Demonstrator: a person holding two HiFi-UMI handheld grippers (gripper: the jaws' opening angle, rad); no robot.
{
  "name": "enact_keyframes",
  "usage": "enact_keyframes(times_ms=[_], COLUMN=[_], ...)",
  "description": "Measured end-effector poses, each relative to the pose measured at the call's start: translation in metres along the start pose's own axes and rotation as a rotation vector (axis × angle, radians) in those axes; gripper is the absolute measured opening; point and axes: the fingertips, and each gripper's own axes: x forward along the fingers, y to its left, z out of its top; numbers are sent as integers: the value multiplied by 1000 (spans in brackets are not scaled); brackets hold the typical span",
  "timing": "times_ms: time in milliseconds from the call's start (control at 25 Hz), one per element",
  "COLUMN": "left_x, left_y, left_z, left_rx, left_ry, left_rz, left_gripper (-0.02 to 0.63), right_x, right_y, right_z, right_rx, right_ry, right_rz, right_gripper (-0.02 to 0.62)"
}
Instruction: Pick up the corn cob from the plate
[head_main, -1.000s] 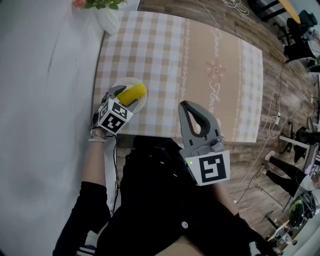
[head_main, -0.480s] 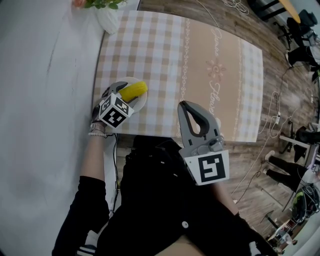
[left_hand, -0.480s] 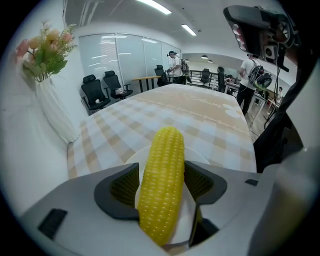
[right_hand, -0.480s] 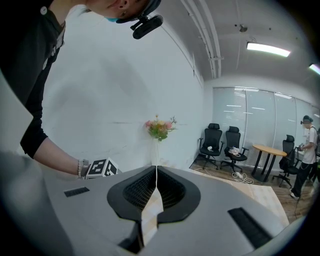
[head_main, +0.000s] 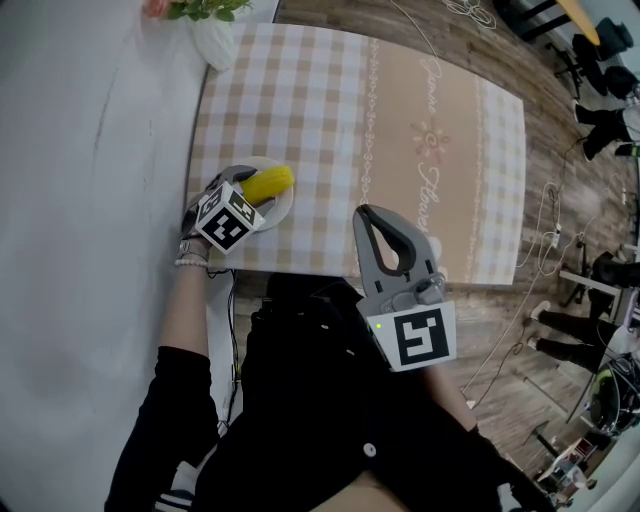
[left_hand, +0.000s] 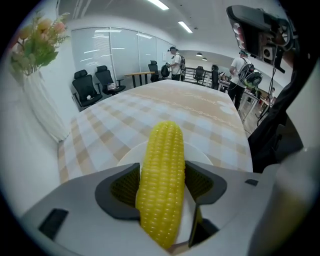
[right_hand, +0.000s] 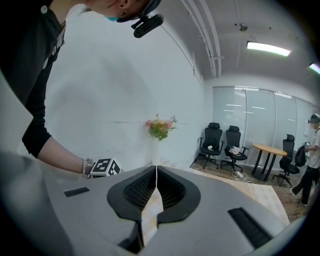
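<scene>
A yellow corn cob (left_hand: 161, 185) stands lengthwise between the jaws of my left gripper (left_hand: 162, 186), which is shut on its near half. Behind and under it shows the white plate (left_hand: 205, 155). In the head view the corn cob (head_main: 268, 184) lies over the plate (head_main: 284, 207) near the table's front left corner, with the left gripper (head_main: 246, 190) on it. I cannot tell whether the cob touches the plate. My right gripper (head_main: 378, 216) hangs shut and empty over the table's front edge; its pads meet in the right gripper view (right_hand: 156, 172).
A checked beige tablecloth (head_main: 400, 130) covers the table. A white vase of flowers (head_main: 215, 30) stands at the far left corner, against the white wall. Office chairs (left_hand: 95, 82) and people stand beyond the table's far end.
The left gripper and the corn cob have shifted slightly up and left in the head view. The right gripper has hardly moved.
</scene>
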Motion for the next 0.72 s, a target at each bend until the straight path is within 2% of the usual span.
enact_keyframes(times_ms=[200,480,720], left_x=[-1,-4,-9], left_y=[-1,1,2], left_z=[1,0,1], left_rx=[-5,-42,-27], left_ry=[-16,-41,-47], left_rz=[-27,18,67], left_gripper=[272,267,265], right_x=[1,4,8], right_y=[1,6,11], right_z=[1,1,6], right_rx=[2,-4,-23], right_ry=[-1,5,-10], right_rz=[7,24,38], right_gripper=[43,43,43])
